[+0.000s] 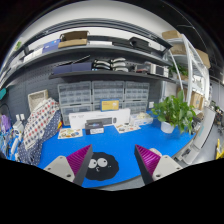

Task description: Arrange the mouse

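Observation:
A black fuzzy-edged mouse pad (99, 166) with two white cartoon eyes lies on a blue mat (120, 145) near the table's front edge. No mouse shows in the gripper view. My gripper (110, 160) is open, its magenta pads (73, 159) wide apart. The black pad lies between the fingers, nearer the left one, with gaps on both sides. Nothing is held.
A potted green plant (178, 112) stands at the back right. White boxes and small devices (100, 123) sit along the mat's far edge. Grey drawer cabinets (95, 96) and shelves with boxes (110, 62) fill the wall behind. A patterned cloth (35, 125) hangs at the left.

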`<action>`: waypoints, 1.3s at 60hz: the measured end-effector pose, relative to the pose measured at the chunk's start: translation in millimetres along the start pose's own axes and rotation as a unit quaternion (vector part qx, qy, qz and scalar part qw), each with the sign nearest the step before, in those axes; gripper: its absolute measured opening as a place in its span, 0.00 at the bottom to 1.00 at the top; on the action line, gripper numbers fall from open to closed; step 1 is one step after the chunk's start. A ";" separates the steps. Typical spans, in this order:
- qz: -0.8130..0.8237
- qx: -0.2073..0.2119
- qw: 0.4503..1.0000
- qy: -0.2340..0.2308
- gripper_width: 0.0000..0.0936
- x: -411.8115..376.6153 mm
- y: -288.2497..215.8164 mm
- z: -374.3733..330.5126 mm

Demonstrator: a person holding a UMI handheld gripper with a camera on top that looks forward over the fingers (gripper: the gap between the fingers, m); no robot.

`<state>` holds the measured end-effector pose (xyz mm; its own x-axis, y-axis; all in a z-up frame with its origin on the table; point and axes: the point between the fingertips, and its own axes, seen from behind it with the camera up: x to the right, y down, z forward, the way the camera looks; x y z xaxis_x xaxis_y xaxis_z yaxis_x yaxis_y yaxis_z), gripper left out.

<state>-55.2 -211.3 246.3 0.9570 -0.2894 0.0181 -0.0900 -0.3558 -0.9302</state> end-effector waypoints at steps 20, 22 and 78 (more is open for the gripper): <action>-0.003 -0.056 0.998 -0.024 0.90 36.1 90.1 33.5; -0.004 -0.066 0.997 -0.026 0.89 45.3 105.7 37.0; -0.036 -0.176 0.982 -0.065 0.78 256.3 181.2 249.6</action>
<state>242.6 -128.1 -9.1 0.9893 -0.1453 0.0116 -0.0887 -0.6631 -0.7433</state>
